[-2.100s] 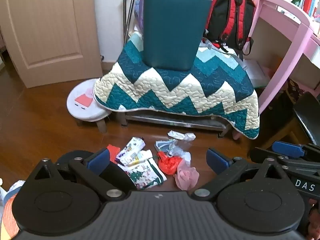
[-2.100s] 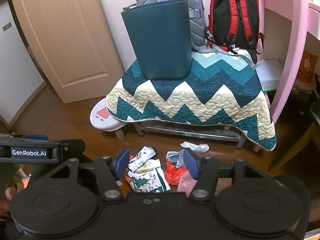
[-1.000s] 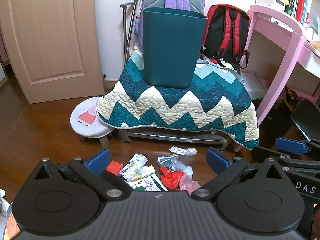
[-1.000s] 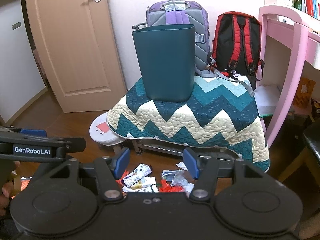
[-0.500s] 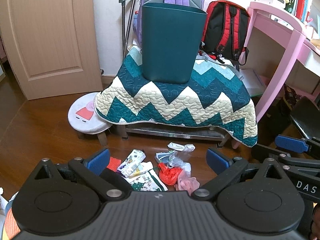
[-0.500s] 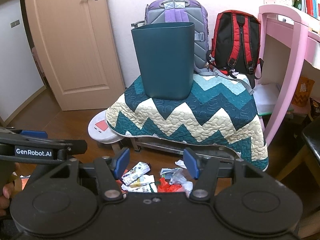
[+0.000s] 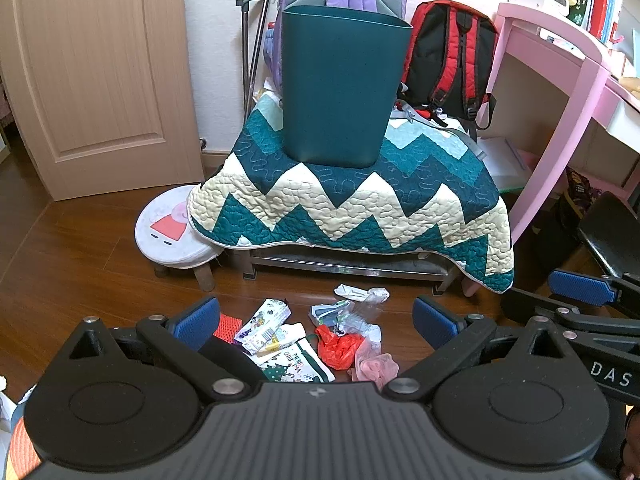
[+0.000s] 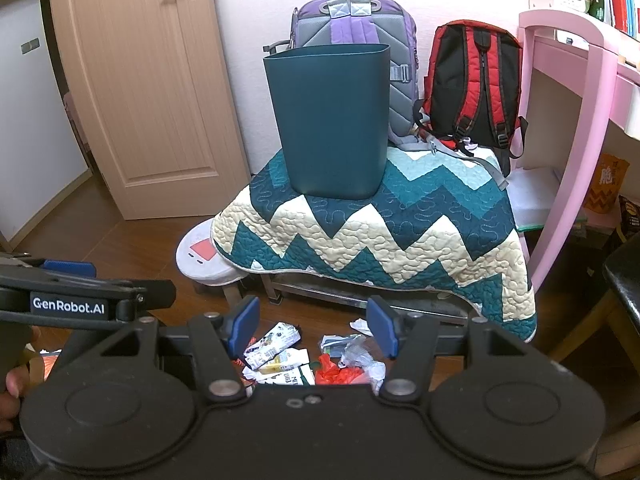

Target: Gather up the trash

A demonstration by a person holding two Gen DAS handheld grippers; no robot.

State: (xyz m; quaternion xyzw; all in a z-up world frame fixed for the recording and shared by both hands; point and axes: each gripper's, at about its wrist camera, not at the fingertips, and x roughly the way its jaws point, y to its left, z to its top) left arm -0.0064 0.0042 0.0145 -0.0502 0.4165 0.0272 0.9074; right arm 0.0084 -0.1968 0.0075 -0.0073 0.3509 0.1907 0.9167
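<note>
Your left gripper (image 7: 316, 322) and right gripper (image 8: 312, 326) both hold their jaws apart, empty, above the scattered wrappers and crumpled plastic trash (image 7: 320, 336) lying on the wooden floor (image 7: 80, 260), before the dark teal plastic bin (image 7: 340, 92).

dark teal bin (image 7: 340, 92); quilt (image 7: 360, 196) teal and cream zigzag; purple-grey backpack (image 8: 356, 20); red-black backpack (image 8: 476, 84); pink desk (image 7: 568, 80); red wrapper (image 7: 338, 350); blue gripper pads (image 7: 198, 322).

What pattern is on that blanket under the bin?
Teal and cream zigzags on the quilt; clearest in the left wrist view.
</note>
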